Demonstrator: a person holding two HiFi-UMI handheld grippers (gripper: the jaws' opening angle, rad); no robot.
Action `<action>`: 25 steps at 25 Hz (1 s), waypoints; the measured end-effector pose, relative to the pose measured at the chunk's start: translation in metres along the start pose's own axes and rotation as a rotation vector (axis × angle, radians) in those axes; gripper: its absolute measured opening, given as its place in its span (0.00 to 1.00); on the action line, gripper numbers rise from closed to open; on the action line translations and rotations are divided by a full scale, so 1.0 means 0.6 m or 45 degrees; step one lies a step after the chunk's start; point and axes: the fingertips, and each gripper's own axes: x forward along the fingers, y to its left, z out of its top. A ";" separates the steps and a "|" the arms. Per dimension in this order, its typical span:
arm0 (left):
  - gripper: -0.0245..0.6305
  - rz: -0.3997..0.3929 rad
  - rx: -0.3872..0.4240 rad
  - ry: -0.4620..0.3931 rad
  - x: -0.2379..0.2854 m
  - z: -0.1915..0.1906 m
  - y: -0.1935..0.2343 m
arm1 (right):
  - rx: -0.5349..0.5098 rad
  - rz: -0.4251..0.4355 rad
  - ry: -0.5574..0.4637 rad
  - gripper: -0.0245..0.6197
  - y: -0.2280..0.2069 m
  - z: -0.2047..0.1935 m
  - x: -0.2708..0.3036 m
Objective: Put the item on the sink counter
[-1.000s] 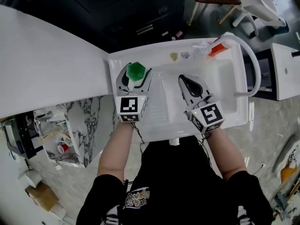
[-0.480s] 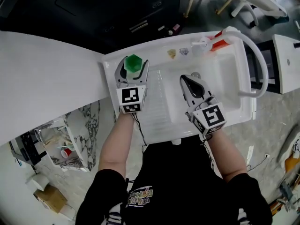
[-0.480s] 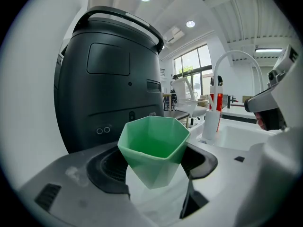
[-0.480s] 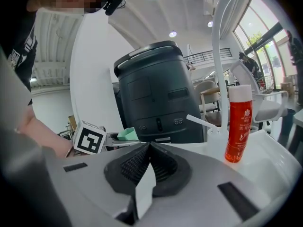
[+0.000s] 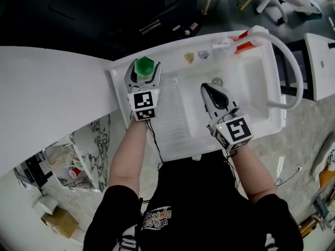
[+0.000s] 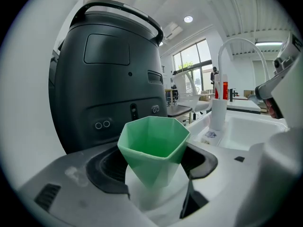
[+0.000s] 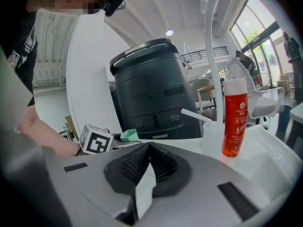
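A green faceted cup [image 5: 144,67] stands upright between the fingers of my left gripper [image 5: 143,73], which is shut on it. It is over the back-left corner of the white sink counter [image 5: 168,52]; whether it touches the counter is hidden. In the left gripper view the cup [image 6: 154,148] fills the space between the dark pads of the left gripper [image 6: 151,168]. My right gripper [image 5: 208,90] hangs over the basin [image 5: 246,95], shut and holding nothing. Its pads meet in the right gripper view [image 7: 147,150], where the cup [image 7: 129,135] shows far left.
A red bottle [image 7: 235,117] and a white pump dispenser [image 5: 223,46] stand on the back rim by the arched white faucet [image 5: 287,61]. A big dark bin [image 6: 109,79] rises behind the sink. A white curved worktop [image 5: 52,93] adjoins the sink's left side.
My left gripper has carried the green cup farther back, from over the drainboard to the sink's back-left corner. The right gripper has stayed over the basin.
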 end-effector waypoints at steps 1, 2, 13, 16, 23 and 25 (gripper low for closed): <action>0.52 0.001 0.000 0.004 0.002 -0.001 0.000 | 0.002 -0.003 0.001 0.12 -0.001 -0.001 0.000; 0.52 -0.003 0.002 0.007 0.003 -0.001 0.000 | 0.003 -0.005 0.000 0.12 -0.002 -0.001 0.001; 0.52 -0.020 -0.025 -0.017 0.011 -0.005 0.001 | -0.003 -0.007 0.002 0.12 0.000 0.001 0.002; 0.52 -0.017 -0.028 -0.022 0.012 -0.006 0.002 | -0.008 0.001 0.005 0.12 0.001 -0.003 0.004; 0.52 0.007 -0.036 -0.046 0.004 -0.003 0.011 | -0.006 0.013 0.019 0.12 0.004 -0.008 0.003; 0.53 0.011 -0.039 -0.053 0.002 -0.001 0.012 | -0.007 0.018 0.019 0.12 0.005 -0.009 0.003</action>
